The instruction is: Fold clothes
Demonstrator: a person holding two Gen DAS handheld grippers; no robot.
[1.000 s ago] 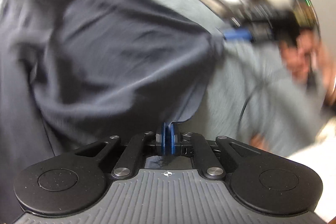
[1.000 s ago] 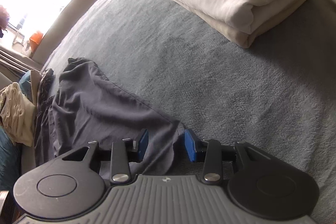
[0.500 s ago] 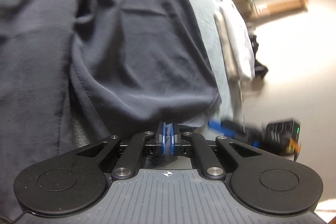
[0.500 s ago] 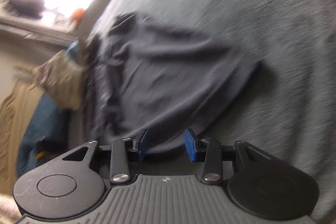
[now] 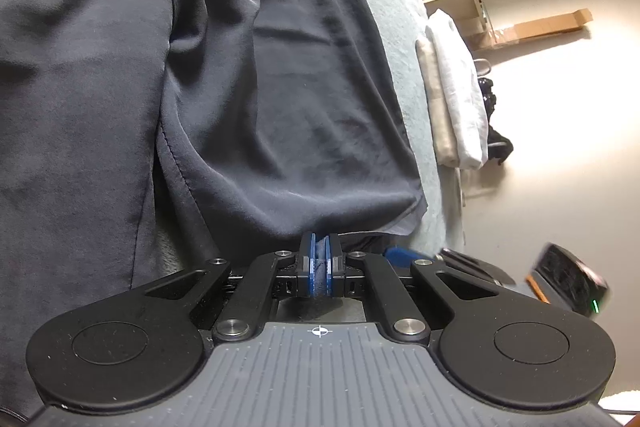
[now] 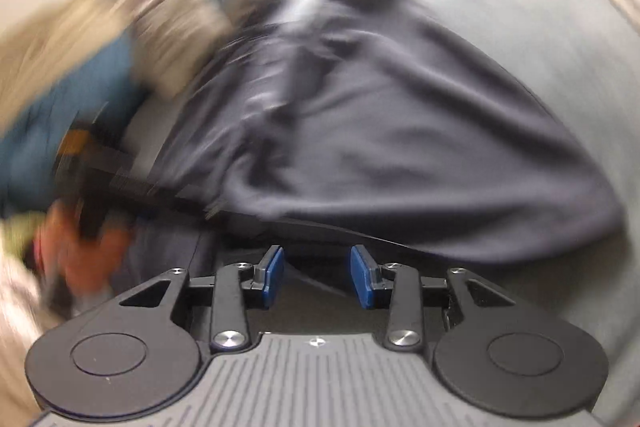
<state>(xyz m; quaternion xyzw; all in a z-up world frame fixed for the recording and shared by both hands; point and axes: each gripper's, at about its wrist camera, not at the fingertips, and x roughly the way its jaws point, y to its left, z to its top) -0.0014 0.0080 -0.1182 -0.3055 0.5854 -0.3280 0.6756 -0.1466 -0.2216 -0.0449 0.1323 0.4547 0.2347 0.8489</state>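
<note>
While left gripper (image 5: 319, 261) pinches dark garment's (image 5: 280, 99) hem | garment runs lengthwise away | right gripper (image 6: 318, 277) spread.

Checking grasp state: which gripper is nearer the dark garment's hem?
Left. The left gripper is shut on the dark garment at its hem; the right gripper is open just short of that hem.

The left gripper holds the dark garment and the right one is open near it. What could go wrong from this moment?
1. The left gripper pinches only the hem of the dark garment, so a pull might slip it free.
2. The right gripper is open at the garment's edge and its view is blurred; shutting now could miss the cloth or catch the grey blanket.
3. The folded white stack lies nearby and could be dragged.
</note>
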